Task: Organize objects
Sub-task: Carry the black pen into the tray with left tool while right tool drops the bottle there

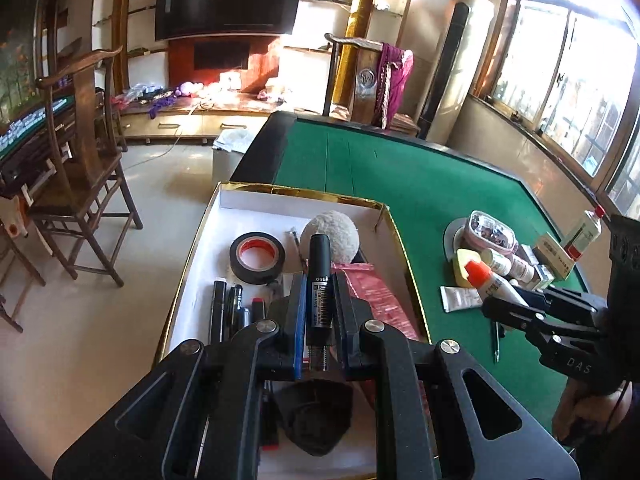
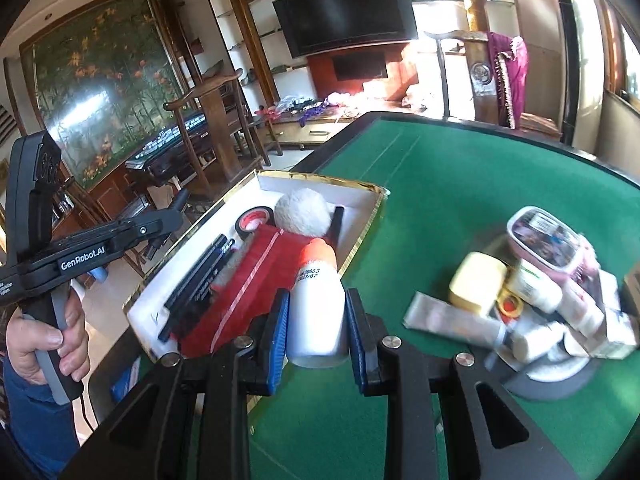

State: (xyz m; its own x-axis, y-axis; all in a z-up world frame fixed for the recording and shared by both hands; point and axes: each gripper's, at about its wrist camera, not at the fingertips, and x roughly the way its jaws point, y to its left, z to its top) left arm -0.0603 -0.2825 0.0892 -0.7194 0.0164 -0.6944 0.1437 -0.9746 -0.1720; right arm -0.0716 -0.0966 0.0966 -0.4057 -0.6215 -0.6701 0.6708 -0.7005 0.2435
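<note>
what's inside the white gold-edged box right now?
In the white box: a roll of black tape, a white fluffy ball, black pens and a red bag. The left gripper, shut on a black marker, hides the near end.

The far stretch of the green table (image 1: 420, 184) lies bare and passable, while the white box (image 1: 212, 216) at its left edge is crowded with a tape roll (image 1: 257, 257), fluffy ball (image 1: 334, 236), pens (image 1: 228, 312) and red bag (image 1: 380, 300), and a heap of bottles and packets (image 2: 560, 300) blocks the right side.
</note>
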